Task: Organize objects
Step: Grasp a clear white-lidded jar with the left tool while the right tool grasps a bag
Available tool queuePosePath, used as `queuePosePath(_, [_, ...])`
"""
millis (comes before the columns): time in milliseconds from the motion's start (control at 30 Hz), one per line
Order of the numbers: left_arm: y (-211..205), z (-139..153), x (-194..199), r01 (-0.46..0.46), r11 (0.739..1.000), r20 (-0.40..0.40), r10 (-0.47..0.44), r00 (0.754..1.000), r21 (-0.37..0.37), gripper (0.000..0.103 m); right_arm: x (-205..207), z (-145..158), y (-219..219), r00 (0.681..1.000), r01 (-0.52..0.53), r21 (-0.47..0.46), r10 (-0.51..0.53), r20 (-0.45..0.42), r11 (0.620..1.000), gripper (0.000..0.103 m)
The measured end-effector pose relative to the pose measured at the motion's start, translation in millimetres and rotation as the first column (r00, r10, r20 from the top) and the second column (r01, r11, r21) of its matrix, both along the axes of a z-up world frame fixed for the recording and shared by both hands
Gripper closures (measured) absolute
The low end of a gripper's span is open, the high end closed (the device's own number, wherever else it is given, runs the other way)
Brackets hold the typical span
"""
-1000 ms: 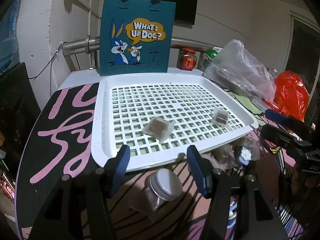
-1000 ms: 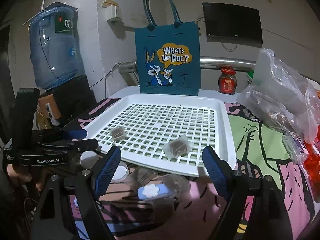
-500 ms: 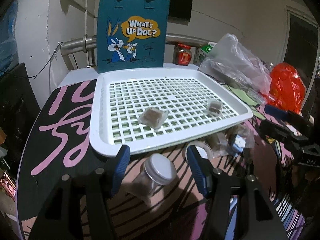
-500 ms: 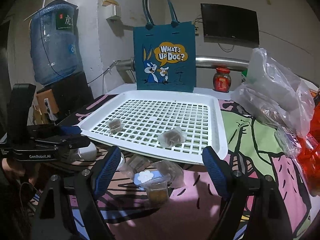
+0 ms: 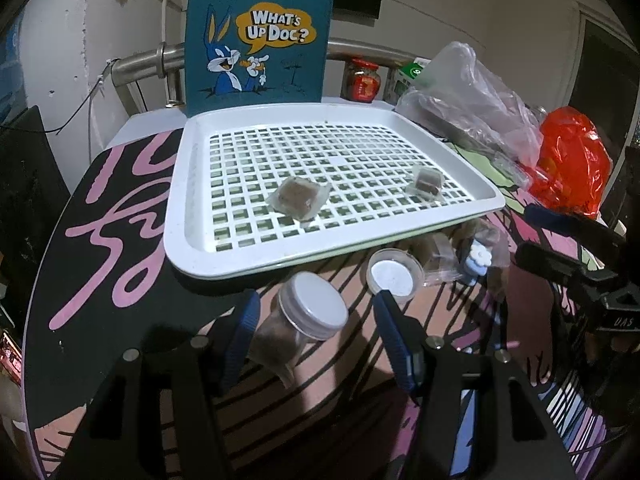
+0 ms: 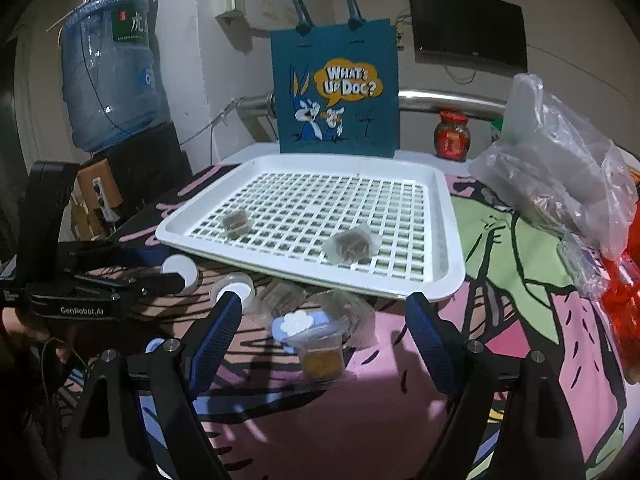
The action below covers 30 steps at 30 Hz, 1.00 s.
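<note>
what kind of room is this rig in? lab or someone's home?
Probably a lived-in home or back room, not a lab: a large blue water-cooler bottle by the wall, a dark wall-mounted flat screen, and a red-lidded glass jar behind the white plastic grid tray.

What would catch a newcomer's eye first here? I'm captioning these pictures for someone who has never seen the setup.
Probably the teal cartoon tote bag standing upright behind the white grid tray, which holds two small wrapped brown packets. Nearer the cameras, a jar with a white lid lies between the left gripper fingers, with a red plastic bag at the far right.
</note>
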<state>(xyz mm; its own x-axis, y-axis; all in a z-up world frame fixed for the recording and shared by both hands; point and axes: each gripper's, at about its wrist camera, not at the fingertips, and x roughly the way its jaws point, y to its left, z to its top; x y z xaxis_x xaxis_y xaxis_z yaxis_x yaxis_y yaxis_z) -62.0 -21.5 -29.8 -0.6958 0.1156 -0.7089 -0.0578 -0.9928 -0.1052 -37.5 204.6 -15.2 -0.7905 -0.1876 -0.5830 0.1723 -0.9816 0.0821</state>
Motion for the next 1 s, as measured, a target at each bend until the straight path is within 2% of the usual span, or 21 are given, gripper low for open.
queuePosePath(167, [0,-2,-2,0.001,1.0,0.015,-0.001,1.0,0.0,0.044,-5,-6,-1,0.999,-0.007,-0.004,0.007,0.052,1.0,0.019])
queuePosePath(300, [-1,-3,-4,0.002,1.0,0.019,-0.002,1.0,0.0,0.044,-6,-12,-12,0.994,-0.04,0.029,0.037,0.104,0.999,0.019])
queuePosePath(467, [1,-2,-5,0.007,1.0,0.019,-0.007,1.0,-0.005,0.044,-4,-16,-15,0.992,-0.038,0.041,0.032,0.125,0.998,0.021])
queuePosePath(700, [1,-6,-12,0.017,1.0,0.038,-0.017,0.999,-0.004,0.046,-10,-25,-9,0.98,-0.026,0.005,0.025,0.195,1.0,0.045])
queuePosePath(733, [1,-6,-12,0.013,1.0,0.04,-0.013,0.999,0.0,0.052,-11,-25,-9,0.979,-0.025,0.004,0.024,0.202,1.0,0.048])
queuePosePath(767, [-1,-7,-13,0.008,1.0,0.043,-0.008,0.999,0.004,0.06,-12,-27,-8,0.978,-0.023,0.001,0.022,0.21,1.0,0.056])
queuePosePath(800, [-2,-8,-13,0.008,1.0,0.047,-0.009,0.999,0.015,0.064,-13,-28,-7,0.976,-0.022,-0.005,0.022,0.218,1.0,0.065])
queuePosePath(867, [-2,-7,-12,0.014,1.0,0.041,-0.015,0.999,0.023,0.064,-14,-29,-4,0.973,-0.02,-0.021,0.024,0.229,1.0,0.078])
queuePosePath(1000, [4,1,-3,0.034,0.999,-0.019,-0.034,0.999,0.0,0.065,-11,-26,-5,0.977,-0.03,-0.027,0.035,0.208,0.999,0.08])
